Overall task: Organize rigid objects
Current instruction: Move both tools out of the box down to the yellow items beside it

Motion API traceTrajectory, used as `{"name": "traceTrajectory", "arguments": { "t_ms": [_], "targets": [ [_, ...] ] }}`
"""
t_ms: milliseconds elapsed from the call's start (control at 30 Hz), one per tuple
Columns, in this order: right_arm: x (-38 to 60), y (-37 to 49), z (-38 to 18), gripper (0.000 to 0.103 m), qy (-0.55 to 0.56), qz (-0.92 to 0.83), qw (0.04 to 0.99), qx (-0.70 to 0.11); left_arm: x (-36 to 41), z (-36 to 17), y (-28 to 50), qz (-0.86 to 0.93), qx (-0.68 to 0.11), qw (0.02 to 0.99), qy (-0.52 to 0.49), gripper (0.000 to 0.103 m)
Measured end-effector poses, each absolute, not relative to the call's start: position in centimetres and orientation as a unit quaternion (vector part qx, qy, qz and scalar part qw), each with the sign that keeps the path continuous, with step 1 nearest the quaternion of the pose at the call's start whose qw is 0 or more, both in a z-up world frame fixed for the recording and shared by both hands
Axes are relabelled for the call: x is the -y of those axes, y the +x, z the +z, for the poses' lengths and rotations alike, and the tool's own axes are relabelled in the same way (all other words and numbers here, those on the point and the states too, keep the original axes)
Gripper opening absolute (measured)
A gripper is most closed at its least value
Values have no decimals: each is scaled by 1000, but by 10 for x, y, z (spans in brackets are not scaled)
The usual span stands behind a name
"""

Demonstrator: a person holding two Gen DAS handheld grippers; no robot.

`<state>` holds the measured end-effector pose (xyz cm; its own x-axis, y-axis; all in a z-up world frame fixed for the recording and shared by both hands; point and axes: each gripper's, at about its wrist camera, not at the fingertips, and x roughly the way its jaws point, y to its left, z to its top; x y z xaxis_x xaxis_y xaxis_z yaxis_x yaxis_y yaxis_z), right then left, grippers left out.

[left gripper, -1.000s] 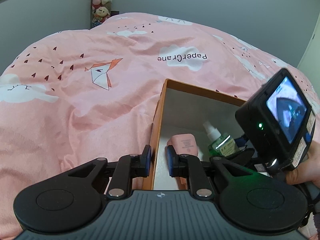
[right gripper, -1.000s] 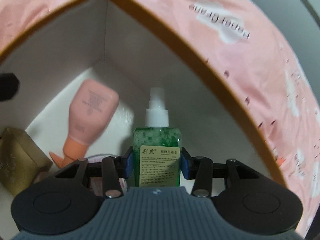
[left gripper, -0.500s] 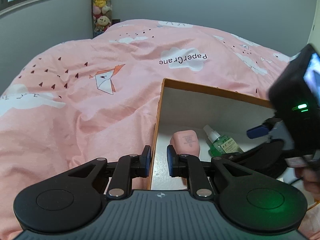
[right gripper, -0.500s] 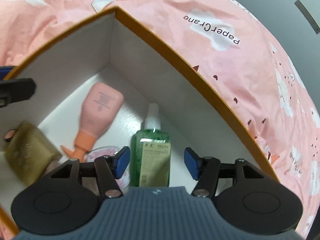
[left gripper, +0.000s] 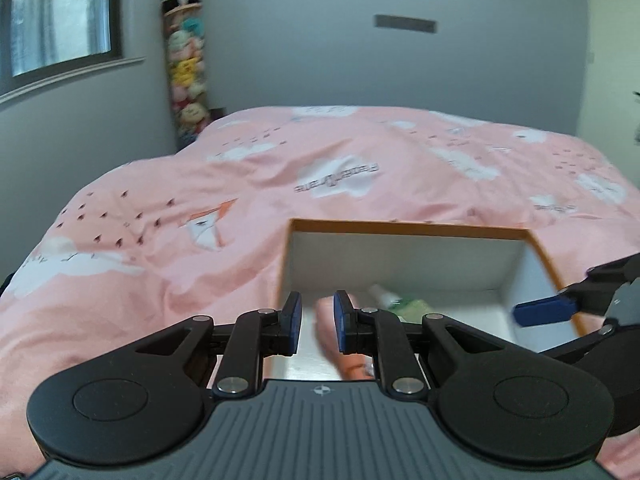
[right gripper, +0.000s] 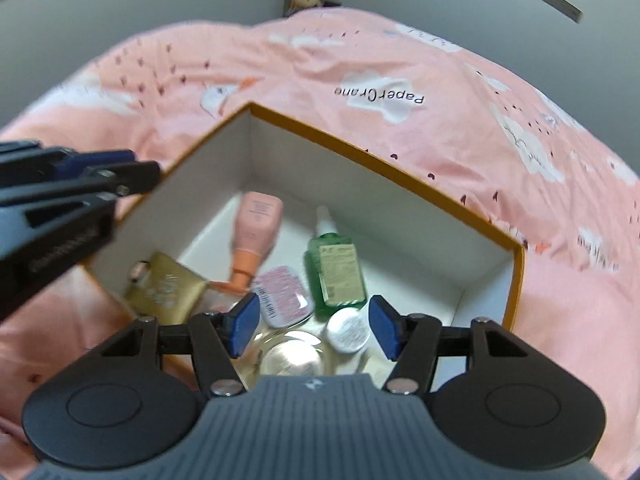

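While we judge the next move: both grippers hang above the orange-rimmed white cardboard box [right gripper: 496, 240]
Right gripper [right gripper: 314, 328]: nearer; jaws just opened, spread, nothing between them
Green spray bottle with white nozzle [right gripper: 334, 268]: lying on the box floor just ahead of us, long axis along our fingers
Left gripper [left gripper: 316, 322]: pressed together, empty, by the box's left wall
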<state>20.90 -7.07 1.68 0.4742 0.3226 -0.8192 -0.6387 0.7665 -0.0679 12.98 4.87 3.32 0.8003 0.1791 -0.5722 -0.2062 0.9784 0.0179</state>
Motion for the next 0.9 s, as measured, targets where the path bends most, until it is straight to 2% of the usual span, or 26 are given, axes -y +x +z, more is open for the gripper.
{"name": "traceTrajectory", "arguments": {
  "t_ms": [333,533,733,833,900],
  "targets": [
    [121,151,29,60,-65,258,874,-408,-29,31,96,-5,-340,938,-63,18],
    [137,122,15,60,-65,246,871,-421,-35,9,83,-41,-392,914,-98,18],
    [146,116,-16,60,-63,216,849,-477,-41,-28,78,-71,-468,871,-136,19],
    [146,116,-30,60,-59,210,837,-502,-44,-38,72,-74,-480,861,-149,25],
    [146,117,-38,60,-53,211,828,-517,-46,-46,71,-77,-490,854,-161,35]
  ]
}}
